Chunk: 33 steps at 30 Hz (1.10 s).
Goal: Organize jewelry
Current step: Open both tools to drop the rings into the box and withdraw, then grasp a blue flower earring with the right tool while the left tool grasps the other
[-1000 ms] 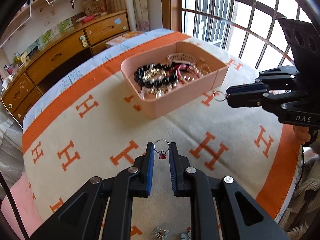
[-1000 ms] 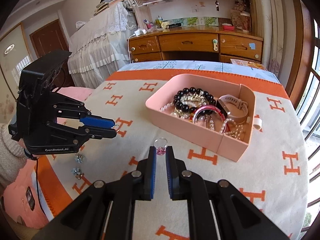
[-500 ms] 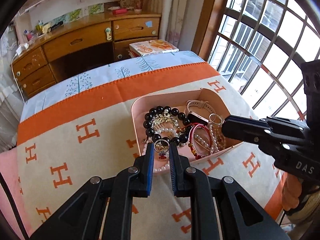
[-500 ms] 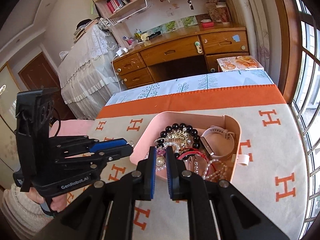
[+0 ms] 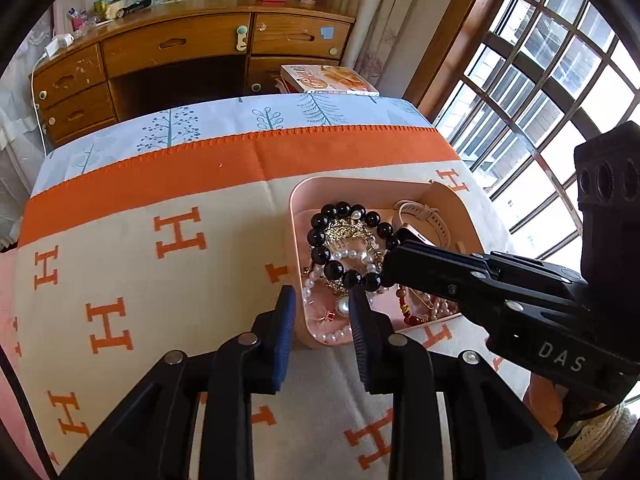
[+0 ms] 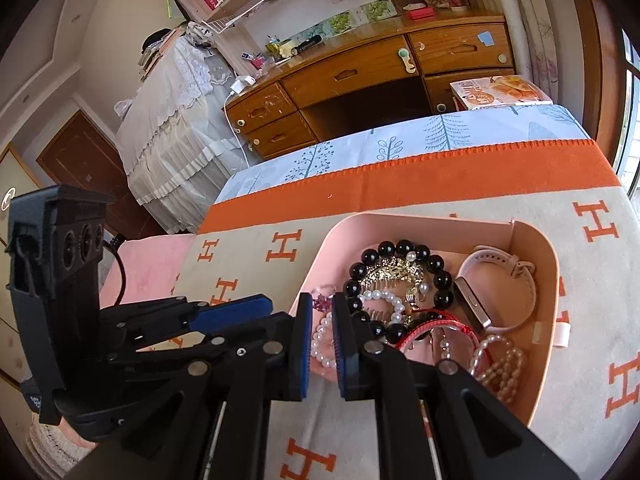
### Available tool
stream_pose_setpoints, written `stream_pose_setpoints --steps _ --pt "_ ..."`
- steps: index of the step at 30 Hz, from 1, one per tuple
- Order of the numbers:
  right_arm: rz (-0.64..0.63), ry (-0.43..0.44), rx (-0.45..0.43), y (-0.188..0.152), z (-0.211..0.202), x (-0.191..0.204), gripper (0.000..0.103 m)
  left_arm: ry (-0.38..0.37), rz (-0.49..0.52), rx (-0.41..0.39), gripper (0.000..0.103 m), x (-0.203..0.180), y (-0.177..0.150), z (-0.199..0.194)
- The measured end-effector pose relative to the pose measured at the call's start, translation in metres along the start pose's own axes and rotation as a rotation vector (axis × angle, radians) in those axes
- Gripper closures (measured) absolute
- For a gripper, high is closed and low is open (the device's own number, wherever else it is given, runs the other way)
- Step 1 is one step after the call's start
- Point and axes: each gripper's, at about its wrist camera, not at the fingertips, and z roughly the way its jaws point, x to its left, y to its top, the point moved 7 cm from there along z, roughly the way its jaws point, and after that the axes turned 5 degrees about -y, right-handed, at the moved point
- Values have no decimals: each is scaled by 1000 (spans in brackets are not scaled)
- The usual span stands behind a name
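Released since earlier, ring (image 5: 327, 315) lies in tray (image 5: 298, 216) between left fingers (image 5: 285, 312).

Left hand-held gripper (image 5: 322, 314) spread wide, right hand-held gripper (image 6: 322, 314) pinching narrow, tips side by side

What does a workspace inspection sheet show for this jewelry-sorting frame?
Surface: cream blanket with orange H pattern, orange border.
Job's things: pink plastic tray holds black bead bracelet, pink-strapped watch and pearl strands, tangled together.
Clutter: magazine beyond the table edge.
Grippers: left gripper open at the tray's near wall; right gripper shut on a pink-stoned ring over the tray.
Cables: black cable behind the left gripper.
Surroundings: wooden desk, barred window.
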Motion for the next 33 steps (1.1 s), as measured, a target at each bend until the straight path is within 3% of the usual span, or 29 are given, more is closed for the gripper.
stream_pose_setpoints --steps 6,15,17,18,19,21,33 --pt "15 1 48 -5 9 0 92 50 -4 4 77 9 -10 -12" --pt "1 -9 18 -6 -11 13 92 96 -31 -22 74 23 -28 -39" --pt "-14 -13 11 -10 -19 18 88 105 -31 -35 74 23 -33 -49" --pt "-23 -20 4 -12 -23 21 80 112 -30 -41 69 23 -35 -54" --pt "-32 -28 -4 -15 -28 23 74 120 -29 -49 58 23 -38 -59" --pt "-48 -40 -20 -20 -37 28 71 138 -27 -78 48 23 -44 -72" --pt "-133 -34 -34 -70 -83 58 71 185 -14 -164 48 21 -88 -133"
